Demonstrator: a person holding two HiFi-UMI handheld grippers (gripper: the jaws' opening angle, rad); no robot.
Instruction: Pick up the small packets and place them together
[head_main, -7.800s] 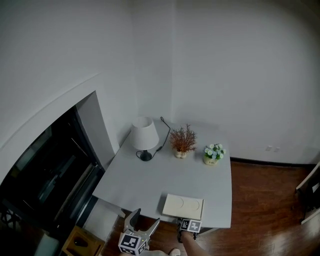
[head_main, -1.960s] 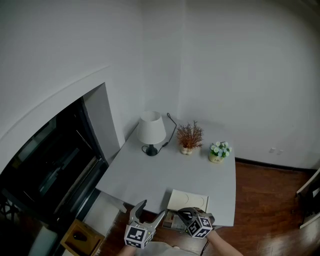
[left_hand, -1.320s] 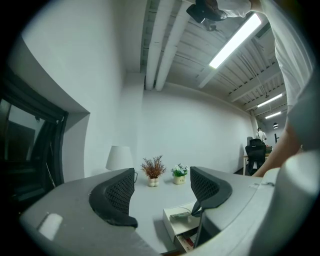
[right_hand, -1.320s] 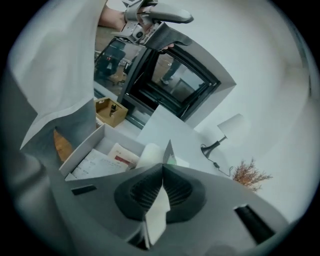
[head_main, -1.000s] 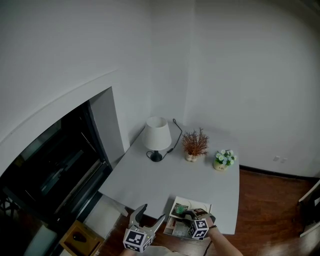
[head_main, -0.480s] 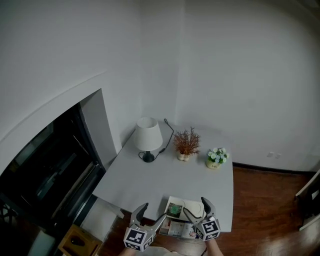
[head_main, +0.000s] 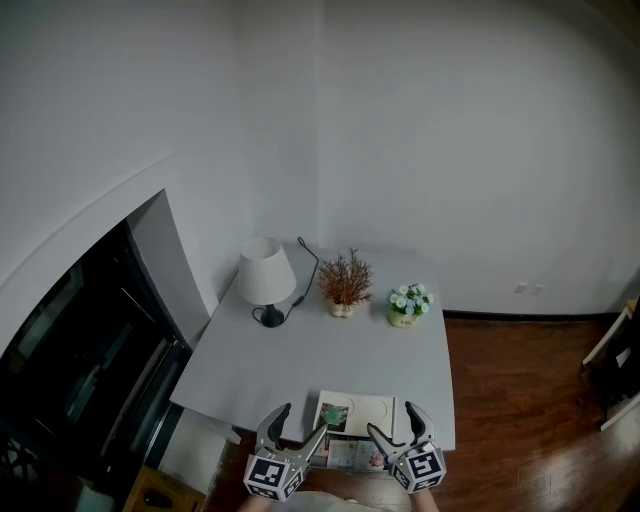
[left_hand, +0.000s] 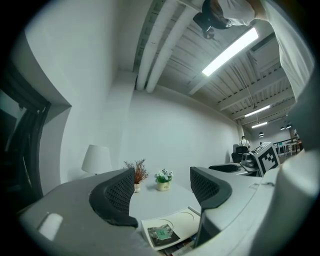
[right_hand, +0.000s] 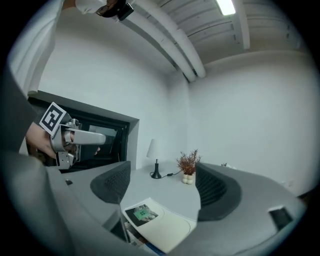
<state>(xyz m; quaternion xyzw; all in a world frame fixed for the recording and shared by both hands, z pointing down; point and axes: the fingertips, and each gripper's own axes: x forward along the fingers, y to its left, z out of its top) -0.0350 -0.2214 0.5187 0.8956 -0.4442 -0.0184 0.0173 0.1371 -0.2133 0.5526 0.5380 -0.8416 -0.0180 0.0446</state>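
R tool (head_main: 394, 422): a sec ago it was down over the board w/ the packet. Now it is backed off to the near bench edge, jaws wide and just easing inward, nothing between them. L tool (head_main: 298, 425): spread, empty, alongside.

Reading: one drop-off prob. done, R tool free for the next pick.

Small packet (right_hand: 142, 213) lies flat on the near-L corner of the white board (head_main: 368, 412), no tool touching it. Looks: thin dark glossy square, green label at centre. Prob. light and slippery. No other packet made out. Printed sheets (head_main: 352, 455) poke out under the board's near edge.

Farther along the bench (head_main: 290, 350): lamp (head_main: 265, 275), dried plant (head_main: 343, 280), flower pot (head_main: 405, 303), all well apart from the packet.
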